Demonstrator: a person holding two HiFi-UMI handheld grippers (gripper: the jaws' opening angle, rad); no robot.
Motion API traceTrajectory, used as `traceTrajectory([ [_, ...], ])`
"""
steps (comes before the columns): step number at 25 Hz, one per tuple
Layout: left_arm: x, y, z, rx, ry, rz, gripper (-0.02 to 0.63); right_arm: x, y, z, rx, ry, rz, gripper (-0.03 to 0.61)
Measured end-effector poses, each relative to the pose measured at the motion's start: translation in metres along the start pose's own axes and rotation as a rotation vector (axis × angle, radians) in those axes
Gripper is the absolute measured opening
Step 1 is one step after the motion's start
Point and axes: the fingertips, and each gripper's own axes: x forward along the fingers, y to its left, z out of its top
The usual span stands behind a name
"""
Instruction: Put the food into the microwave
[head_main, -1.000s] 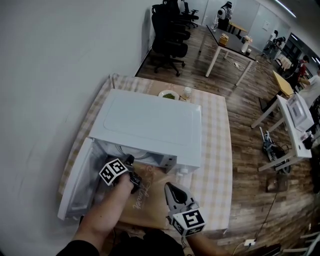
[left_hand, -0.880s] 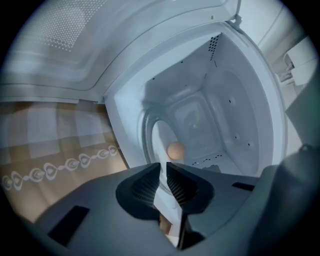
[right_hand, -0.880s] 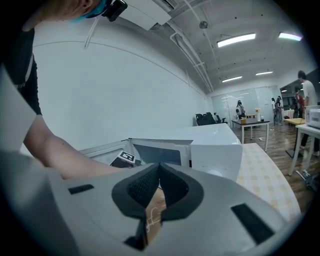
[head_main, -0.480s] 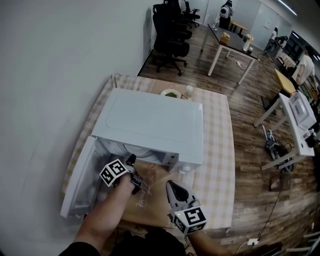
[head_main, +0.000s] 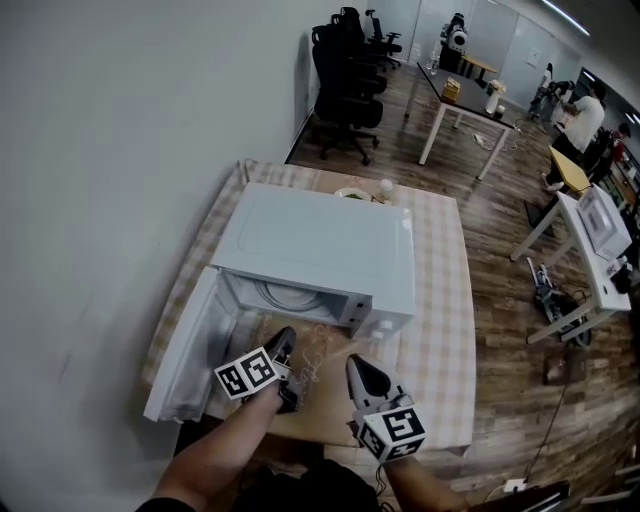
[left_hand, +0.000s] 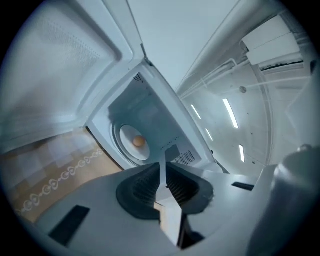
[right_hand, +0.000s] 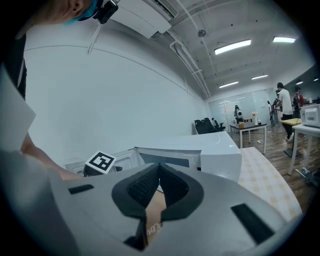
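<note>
The white microwave (head_main: 320, 245) stands on the checked table with its door (head_main: 190, 360) swung open to the left. Inside, the left gripper view shows the glass turntable (left_hand: 125, 150) with a small round orange-brown thing (left_hand: 139, 142) at its centre. A brown paper bag (head_main: 322, 400) hangs in front of the opening, held between both grippers. My left gripper (head_main: 285, 345) is shut on the bag's edge (left_hand: 167, 212); its jaws have just been closing with that paper between them. My right gripper (head_main: 355, 365) is shut on the bag's brown paper (right_hand: 152, 212).
Behind the microwave, on the checked tablecloth (head_main: 440, 300), are a plate of green food (head_main: 352, 194) and a small cup (head_main: 385, 187). A white wall runs along the left. Office chairs (head_main: 345, 80), tables and people stand farther off on the wooden floor.
Both grippers and the bag have drawn back from the microwave's mouth towards me. The left gripper, earlier at the opening, has risen and rolled. The door stays open.
</note>
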Motion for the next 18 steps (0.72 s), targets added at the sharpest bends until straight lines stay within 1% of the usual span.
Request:
traceTrajectory([
  [3,-0.026,-0.016,-0.004,0.049,0.001,-0.045,0.044,-0.011,0.012,0.002,0.003,-0.011,-0.011,0.008],
  [6,-0.055,-0.034,-0.006,0.064,-0.01,-0.102,0.029,-0.022,0.029,0.001,0.004,-0.013,-0.008,0.008],
  [7,-0.065,-0.04,-0.004,0.083,-0.017,-0.117,0.026,-0.025,0.034,0.001,0.002,-0.015,-0.006,0.008],
  [10,-0.092,-0.058,0.002,0.174,-0.04,-0.148,0.018,-0.033,0.049,0.005,-0.009,-0.028,-0.005,0.008],
  [15,-0.14,-0.086,0.001,0.322,-0.051,-0.198,0.009,-0.05,0.074,0.011,-0.02,-0.047,-0.007,0.008],
  [18,-0.168,-0.101,0.001,0.439,-0.069,-0.226,0.008,-0.058,0.088,0.014,-0.036,-0.06,-0.003,0.008],
])
